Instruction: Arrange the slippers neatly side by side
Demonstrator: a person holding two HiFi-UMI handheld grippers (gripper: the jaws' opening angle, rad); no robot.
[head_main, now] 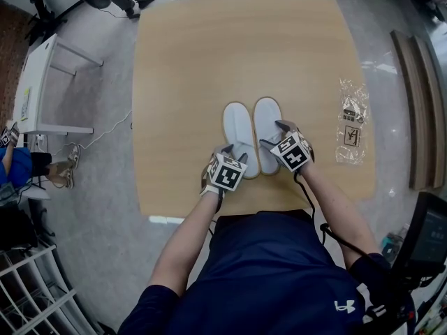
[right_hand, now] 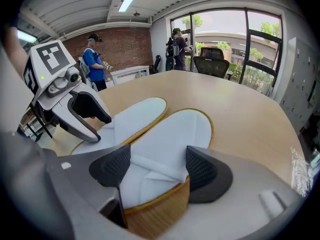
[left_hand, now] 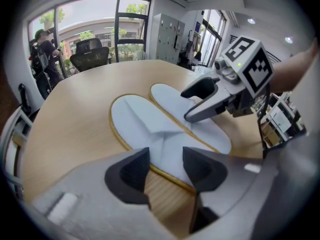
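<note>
Two white slippers with tan rims lie side by side on the wooden table [head_main: 181, 68], toes pointing away from me. My left gripper [head_main: 233, 152] is open over the near, strap end of the left slipper [head_main: 237, 128]. In the left gripper view the gripper [left_hand: 166, 166] has that slipper [left_hand: 142, 121] showing between its jaws. My right gripper [head_main: 274, 134] is open over the strap end of the right slipper [head_main: 268, 117]. In the right gripper view its jaws [right_hand: 156, 169] straddle the right slipper [right_hand: 172, 131], and the left slipper [right_hand: 137, 111] touches it.
A clear plastic wrapper [head_main: 353, 121] lies near the table's right edge. A white desk [head_main: 38, 82] stands to the left on the floor, and office chairs stand beyond the far edge. A person in blue [right_hand: 93, 59] stands in the background.
</note>
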